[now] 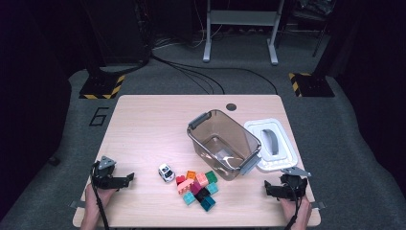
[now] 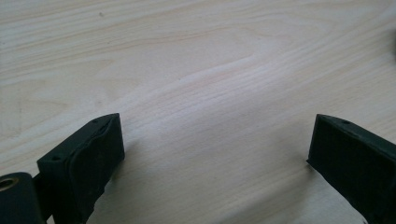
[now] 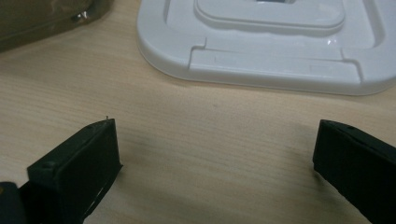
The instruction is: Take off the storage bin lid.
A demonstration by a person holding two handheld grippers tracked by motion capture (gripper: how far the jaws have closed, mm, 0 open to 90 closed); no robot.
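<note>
A clear brown-tinted bin [image 1: 222,143] with grey handles stands empty at the middle right of the wooden table [image 1: 143,129]. Its white lid [image 1: 271,143] lies flat beside it on the right. A heap of coloured bricks [image 1: 197,188] sits near the front edge, with a small white toy car [image 1: 166,172] just to its left. My left gripper [image 1: 127,179] rests at the front left, open over bare wood [image 2: 215,140]. My right gripper [image 1: 268,189] lies at the front right, open, nothing between its jaws [image 3: 215,140]. The lid [image 3: 271,51] is just ahead of it, and the bin's corner [image 3: 42,18] lies to its upper left.
A dark round grommet [image 1: 231,107] sits near the table's far edge. Beyond the table, cables and a grey stand [image 1: 239,28] are on the carpet. The left half of the table is bare wood.
</note>
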